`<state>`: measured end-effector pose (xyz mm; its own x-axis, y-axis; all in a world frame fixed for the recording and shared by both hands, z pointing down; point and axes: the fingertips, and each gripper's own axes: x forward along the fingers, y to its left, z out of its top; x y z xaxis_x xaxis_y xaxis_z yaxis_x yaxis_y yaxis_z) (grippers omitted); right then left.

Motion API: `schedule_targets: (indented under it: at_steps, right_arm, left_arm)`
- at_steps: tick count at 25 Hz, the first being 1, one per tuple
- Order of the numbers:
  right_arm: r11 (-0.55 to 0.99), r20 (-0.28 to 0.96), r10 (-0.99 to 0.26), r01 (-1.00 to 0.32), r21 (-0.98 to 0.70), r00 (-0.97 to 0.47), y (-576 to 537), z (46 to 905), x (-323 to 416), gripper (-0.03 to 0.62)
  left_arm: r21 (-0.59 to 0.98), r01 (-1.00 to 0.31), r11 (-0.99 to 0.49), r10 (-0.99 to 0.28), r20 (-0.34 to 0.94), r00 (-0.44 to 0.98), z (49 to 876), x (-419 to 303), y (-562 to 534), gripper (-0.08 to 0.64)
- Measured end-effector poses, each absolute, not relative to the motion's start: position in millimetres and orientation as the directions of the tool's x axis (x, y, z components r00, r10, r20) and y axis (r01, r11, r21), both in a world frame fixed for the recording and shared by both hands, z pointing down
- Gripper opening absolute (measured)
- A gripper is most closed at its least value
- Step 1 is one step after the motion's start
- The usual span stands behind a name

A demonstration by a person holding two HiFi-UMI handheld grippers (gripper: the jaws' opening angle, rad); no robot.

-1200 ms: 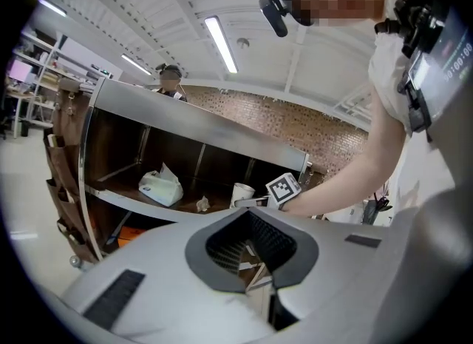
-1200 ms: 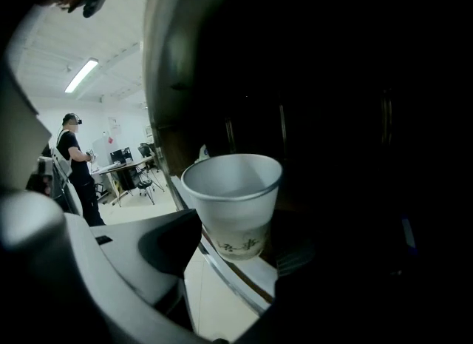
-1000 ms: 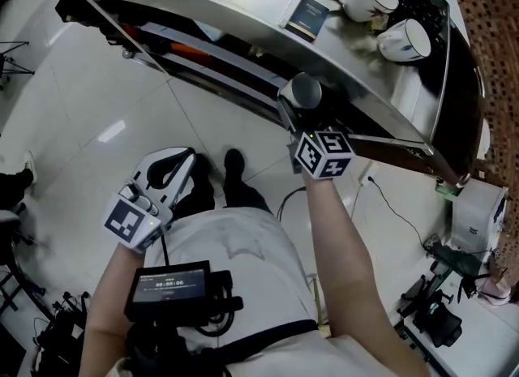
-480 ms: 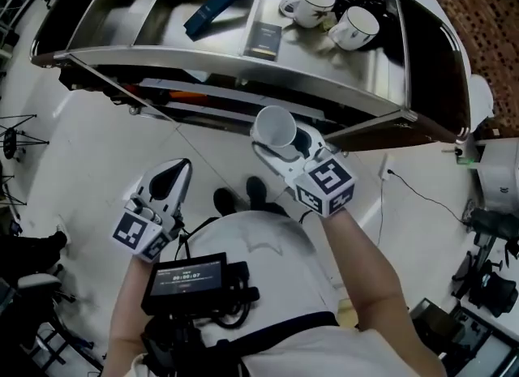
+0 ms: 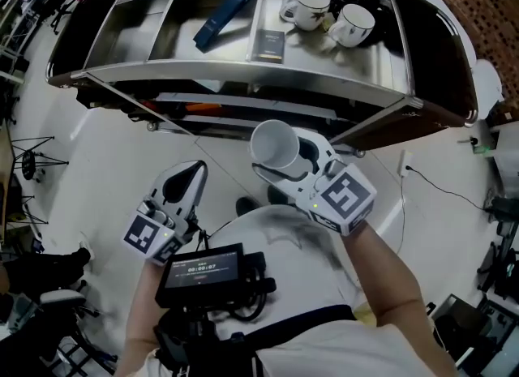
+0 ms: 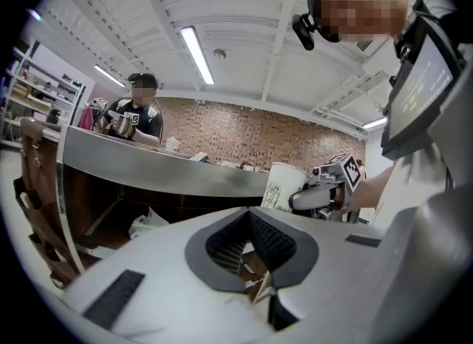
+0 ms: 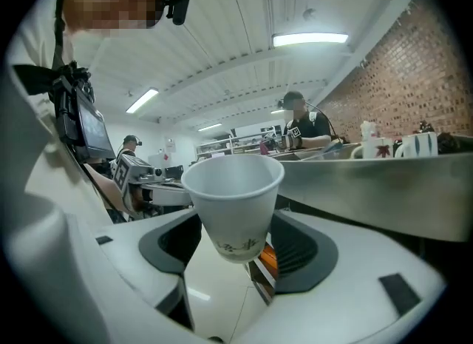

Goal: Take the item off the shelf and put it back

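Observation:
A white paper cup with a small dark print stands upright between the jaws of my right gripper, which is shut on its lower half. It hangs in front of the steel shelf unit, below the top tier's front edge. In the right gripper view the cup fills the middle, pads against both sides of it. My left gripper is low at the left, shut with nothing in it. Its own view shows the tips of the left gripper meeting, and the cup off to the right.
The top tier carries two white mugs, a long blue box and a small dark card. A lower tier shows beneath the rim. A recorder screen sits at my chest. White tiled floor lies below; people stand beyond the counter.
My right gripper has drawn the cup out from the shelf's lower tier and brought it toward me, clear of the front rim. The left gripper stayed low at the left.

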<state>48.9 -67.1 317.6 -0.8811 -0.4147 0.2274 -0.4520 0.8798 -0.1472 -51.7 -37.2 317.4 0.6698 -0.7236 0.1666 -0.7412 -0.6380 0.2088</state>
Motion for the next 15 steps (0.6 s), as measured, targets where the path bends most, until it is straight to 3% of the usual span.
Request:
schedule_targets:
  at_steps: [15]
  right_arm:
    - [0.921, 0.241, -0.315, -0.357, -0.156, -0.918, -49, 303, 24, 0.281]
  left_arm:
    - [0.190, -0.724, -0.663, -0.712, 0.140, 0.688, 302, -37, -41, 0.006]
